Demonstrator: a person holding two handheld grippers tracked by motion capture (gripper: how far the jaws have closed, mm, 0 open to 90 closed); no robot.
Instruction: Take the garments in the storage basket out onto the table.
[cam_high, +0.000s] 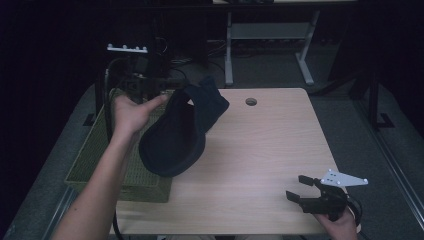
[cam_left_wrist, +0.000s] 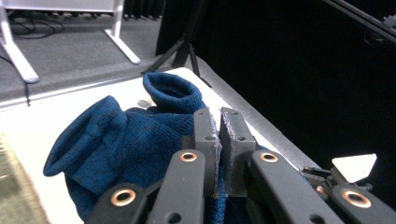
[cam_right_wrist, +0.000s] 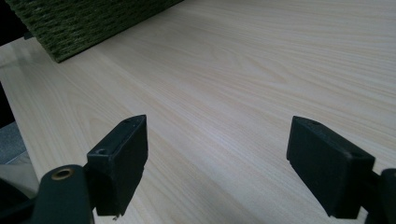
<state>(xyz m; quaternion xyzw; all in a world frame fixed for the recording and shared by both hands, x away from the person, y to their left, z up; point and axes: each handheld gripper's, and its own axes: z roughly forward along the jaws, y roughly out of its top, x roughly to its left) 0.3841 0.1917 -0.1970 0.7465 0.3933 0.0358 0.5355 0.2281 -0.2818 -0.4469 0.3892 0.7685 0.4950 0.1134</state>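
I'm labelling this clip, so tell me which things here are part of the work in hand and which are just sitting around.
In the job:
- left hand-held gripper, shut on the blue knit hat
- green woven basket beside it, a likely part

Lying about:
- right hand-held gripper, open over the table
- grey desk frame behind

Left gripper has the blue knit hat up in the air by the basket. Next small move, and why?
Probably carry the blue knit hat sideways until it hangs over the green woven basket, then lower it. The left gripper is shut on the fabric, and the hat hangs partly over the table. The right gripper rests open, apart.
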